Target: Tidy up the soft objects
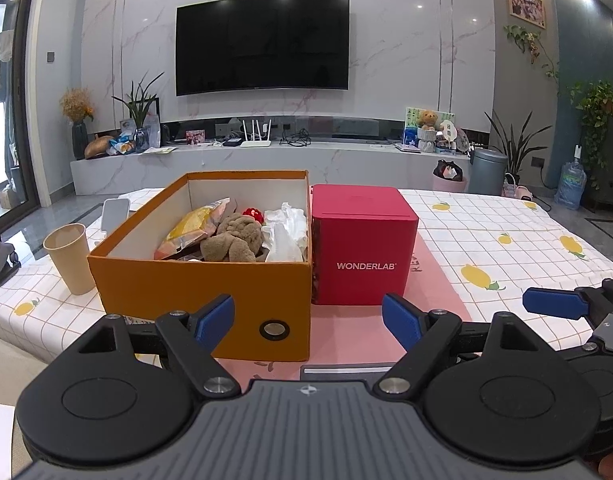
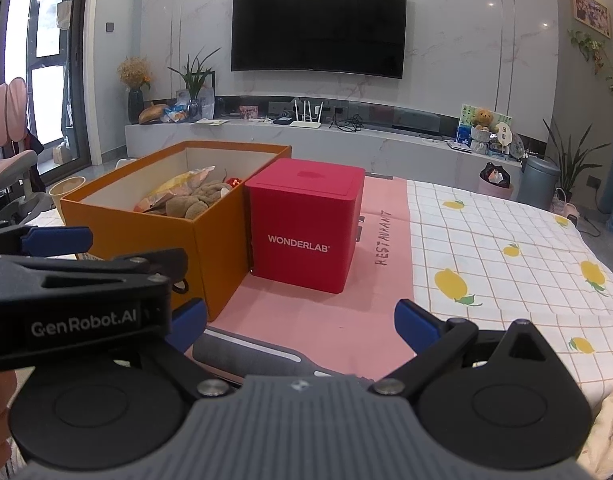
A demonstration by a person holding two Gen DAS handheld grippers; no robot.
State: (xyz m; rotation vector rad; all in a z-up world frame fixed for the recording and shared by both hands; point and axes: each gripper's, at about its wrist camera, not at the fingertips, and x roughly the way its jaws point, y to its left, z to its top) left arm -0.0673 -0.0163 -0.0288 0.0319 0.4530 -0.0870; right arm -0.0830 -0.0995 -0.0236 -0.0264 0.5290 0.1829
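An orange cardboard box [image 1: 166,280] [image 2: 126,220] stands on the table and holds a brown plush toy [image 1: 232,240] [image 2: 194,202], a yellow snack bag [image 1: 190,228] [image 2: 174,186], a small red item [image 1: 252,213] and white crumpled tissue [image 1: 286,228]. My left gripper [image 1: 308,318] hovers open just in front of the box, nothing between its blue fingers. My right gripper [image 2: 302,324] is open too, low over the pink mat, empty. In the left wrist view the right gripper's blue fingertip [image 1: 554,303] shows at the right edge; in the right wrist view the left gripper body [image 2: 78,300] fills the left.
A red WONDERLAB box [image 1: 360,248] [image 2: 306,224] stands against the orange box's right side. A paper cup [image 1: 68,258] [image 2: 66,190] sits left of the box. A pink mat [image 2: 326,320] and lemon-print cloth [image 2: 506,248] cover the table. A grey flat object [image 2: 250,354] lies under the right gripper.
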